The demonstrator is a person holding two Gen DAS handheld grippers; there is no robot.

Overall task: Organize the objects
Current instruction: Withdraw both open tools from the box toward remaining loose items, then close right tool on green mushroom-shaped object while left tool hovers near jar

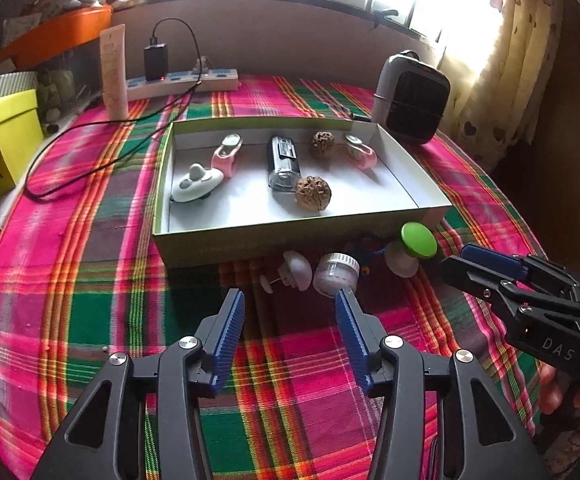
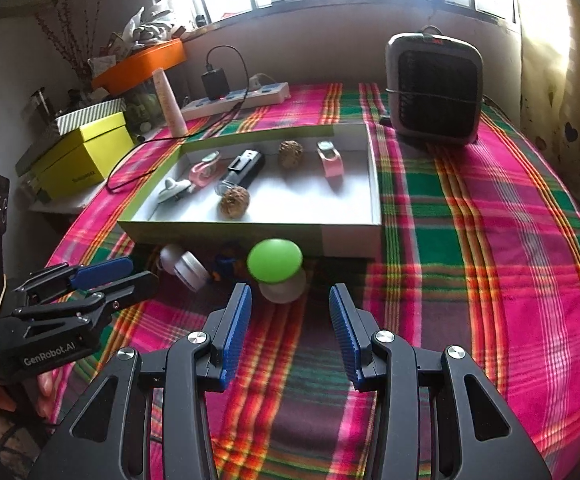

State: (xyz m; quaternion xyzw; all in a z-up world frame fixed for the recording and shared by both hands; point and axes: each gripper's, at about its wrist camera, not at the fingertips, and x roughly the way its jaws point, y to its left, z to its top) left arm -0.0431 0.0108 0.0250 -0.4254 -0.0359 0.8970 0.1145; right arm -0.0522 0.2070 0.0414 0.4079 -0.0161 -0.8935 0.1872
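Your shallow cardboard box sits in the middle of the plaid tablecloth and already holds a fair share: two walnuts, two pink ring-shaped gadgets, a black-and-clear cylinder and a white domed gadget. By my reading you are past halfway. What is left lies on the cloth just outside the box's near wall: a white pin-like piece, a small clear jar, a blue item mostly hidden in shadow, and the green-capped mushroom-shaped thing. Your left gripper has its jaws parted about halfway with nothing between them, lined up near the pin piece and jar. Your right gripper is likewise partly spread and empty, with the green cap just ahead of its fingertips. The leftovers crowd against the box wall, so you will likely need to lift clear of that rim before moving inward. Open cloth lies to the right of the box; the heater and power strip stand well back.
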